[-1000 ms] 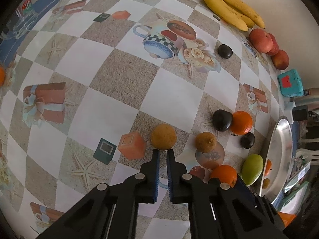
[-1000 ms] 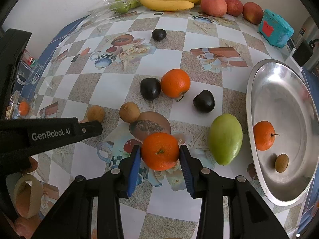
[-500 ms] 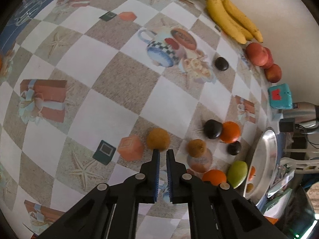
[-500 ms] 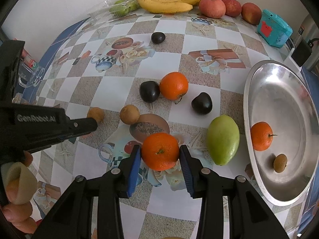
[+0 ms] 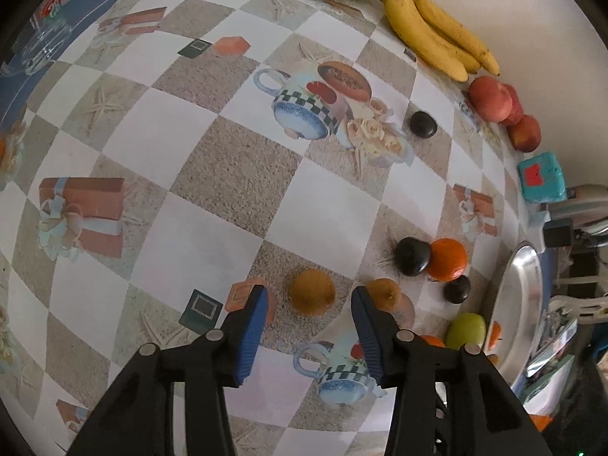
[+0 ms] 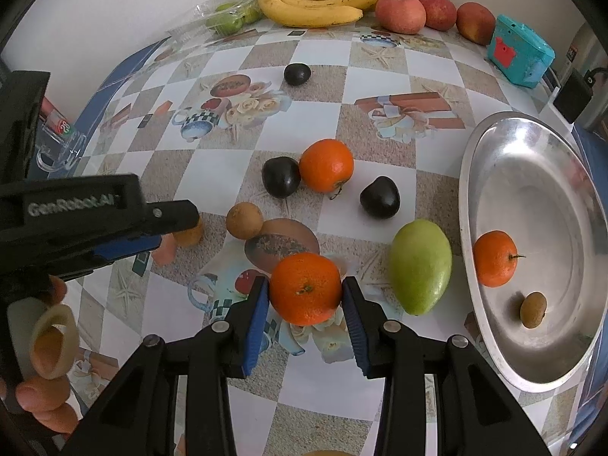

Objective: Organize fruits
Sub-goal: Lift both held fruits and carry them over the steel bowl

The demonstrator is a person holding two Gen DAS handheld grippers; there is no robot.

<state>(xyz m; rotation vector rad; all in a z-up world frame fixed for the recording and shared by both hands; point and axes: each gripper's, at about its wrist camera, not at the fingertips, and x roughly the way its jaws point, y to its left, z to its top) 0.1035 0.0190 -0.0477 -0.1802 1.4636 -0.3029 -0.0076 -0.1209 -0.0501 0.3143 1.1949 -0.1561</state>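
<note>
My left gripper (image 5: 307,298) is open, its fingertips on either side of a small brown round fruit (image 5: 311,292) on the table, not touching it. My right gripper (image 6: 305,292) is shut on an orange (image 6: 306,288) just above the tablecloth. A silver tray (image 6: 532,144) at the right holds another orange (image 6: 494,258) and a small brown fruit (image 6: 533,309). A green mango (image 6: 421,266) lies between the held orange and the tray. A second brown fruit (image 6: 244,219), a loose orange (image 6: 326,165) and two dark plums (image 6: 281,176) (image 6: 380,197) lie beyond.
Bananas (image 6: 323,0), three red apples (image 6: 401,13), bagged green fruit (image 6: 228,19) and a teal box (image 6: 518,49) line the back wall. A third dark plum (image 6: 297,74) sits mid-table. A clear glass mug (image 6: 57,140) stands at the left edge.
My left gripper has opened from shut and now brackets the brown fruit. My right gripper still holds the orange and has barely moved.
</note>
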